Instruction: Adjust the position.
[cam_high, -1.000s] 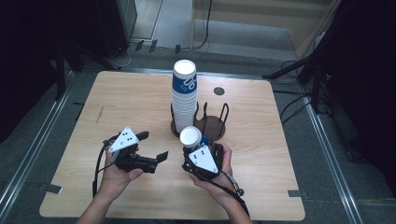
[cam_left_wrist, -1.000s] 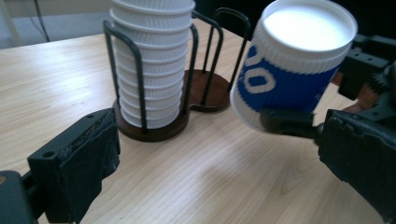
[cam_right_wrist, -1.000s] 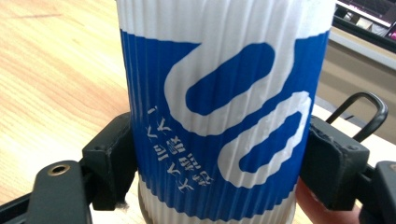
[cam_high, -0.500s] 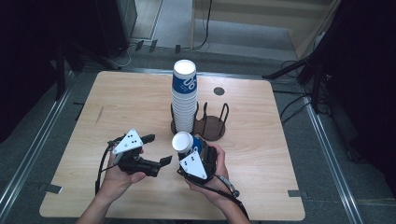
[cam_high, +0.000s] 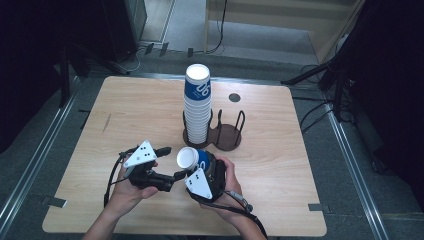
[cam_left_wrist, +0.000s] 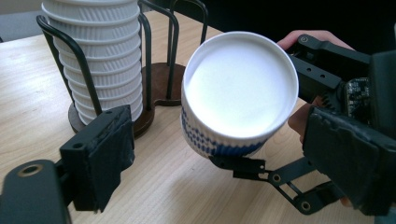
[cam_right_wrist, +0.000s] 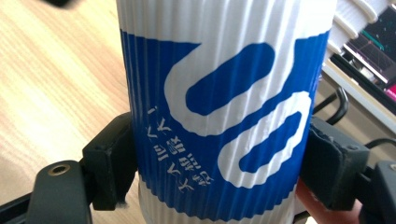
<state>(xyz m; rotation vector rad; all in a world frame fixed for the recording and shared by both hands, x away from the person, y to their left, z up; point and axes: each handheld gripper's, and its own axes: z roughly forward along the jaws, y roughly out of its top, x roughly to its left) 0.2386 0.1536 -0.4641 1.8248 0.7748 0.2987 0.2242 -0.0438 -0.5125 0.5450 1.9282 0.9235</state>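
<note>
A: Where is the ribbed blue-and-white paper cup held?

B: It is clamped sideways between the right gripper fingers, above the counter. The left gripper fingers have just been closing, and stand apart around its rim without touching.

A: And beyond?

B: The stacked white cups are seated in the dark wire holder; bare wood is seen on both sides. The held cup's base is hidden.

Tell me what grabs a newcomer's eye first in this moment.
The tall stack of paper cups in a wire holder stands mid-table. Nearer the person, the right gripper clamps one blue-and-white cup tipped on its side, its bottom facing the left gripper. That one's fingers have just been closing, with the cup's bottom end between them but not yet touched.
</note>
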